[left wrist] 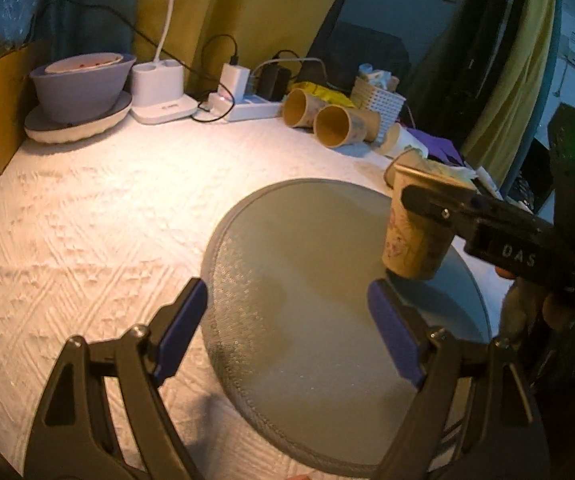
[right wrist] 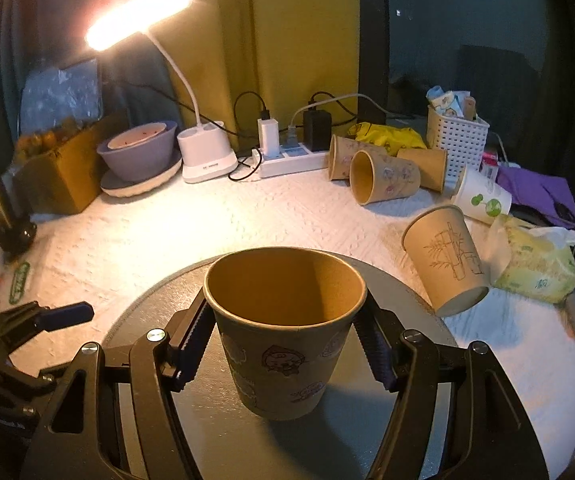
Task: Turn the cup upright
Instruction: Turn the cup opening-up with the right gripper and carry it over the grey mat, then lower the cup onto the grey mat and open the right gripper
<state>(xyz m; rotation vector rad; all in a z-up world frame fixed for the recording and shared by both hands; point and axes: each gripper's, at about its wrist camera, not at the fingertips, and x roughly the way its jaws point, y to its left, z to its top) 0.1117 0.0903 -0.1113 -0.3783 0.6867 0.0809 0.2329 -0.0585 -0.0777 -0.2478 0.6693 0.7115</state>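
A brown paper cup [right wrist: 283, 344] with cartoon prints stands upright, mouth up, on a round grey mat [right wrist: 223, 436]. My right gripper [right wrist: 283, 344] is shut on the cup, one finger on each side below the rim. In the left wrist view the same cup [left wrist: 415, 236] sits at the right edge of the mat [left wrist: 307, 300] with the right gripper's black finger across it. My left gripper [left wrist: 287, 328] is open and empty, hovering over the mat's near side, apart from the cup.
Several paper cups lie on their sides at the back right [right wrist: 383, 178], one [right wrist: 447, 258] near the mat. A tissue pack [right wrist: 535, 264], white basket [right wrist: 457, 140], power strip [right wrist: 291, 160], lamp base [right wrist: 207, 156] and grey bowl [right wrist: 139, 152] line the back. White textured tablecloth [right wrist: 167, 232].
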